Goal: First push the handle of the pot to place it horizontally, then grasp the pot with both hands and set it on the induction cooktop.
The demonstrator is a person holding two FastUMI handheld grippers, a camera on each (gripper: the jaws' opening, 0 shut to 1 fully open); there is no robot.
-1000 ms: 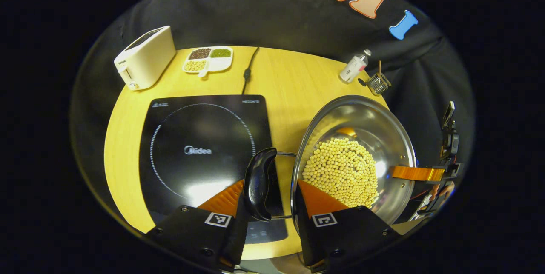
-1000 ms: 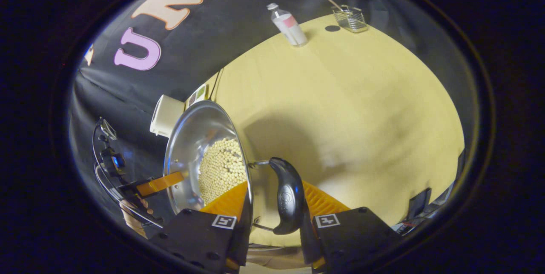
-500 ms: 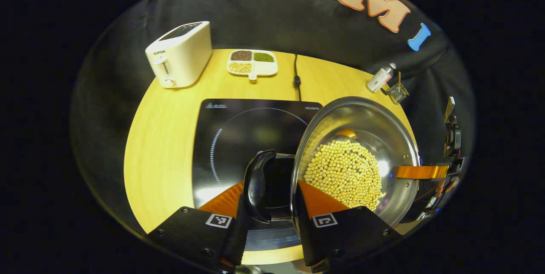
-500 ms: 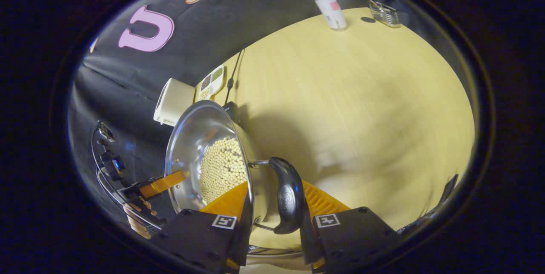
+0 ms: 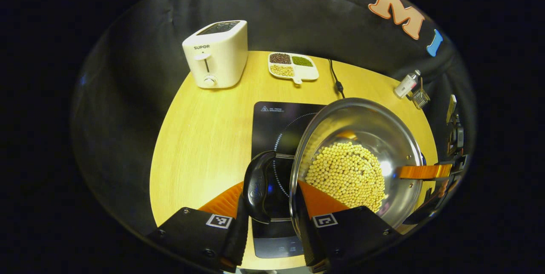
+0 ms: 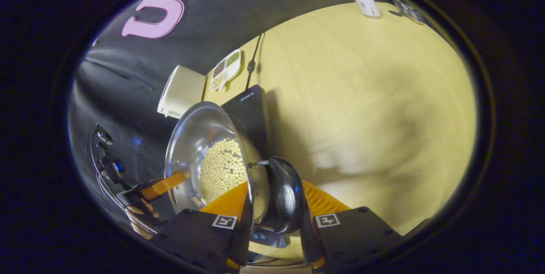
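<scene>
In the left gripper view, the left gripper (image 5: 272,197) is closed on one side handle (image 5: 256,186) of the steel pot (image 5: 362,131): the handle and the pot's rim are pressed between its two fingers. In the right gripper view, the right gripper (image 6: 272,206) is closed in the same way on the opposite side handle (image 6: 286,199). The pot is carried between both grippers, above the black induction cooktop (image 5: 272,125), and it covers the cooktop's right part. Whether its bottom touches the glass cannot be told. A layer of pale yellow beans (image 5: 347,174) is seen inside the pot.

At the far edge of the wooden table (image 5: 204,129) a white toaster (image 5: 217,55), a divided dish of beans (image 5: 293,66), a small bottle (image 5: 406,84) and a wire basket (image 5: 420,98) are placed.
</scene>
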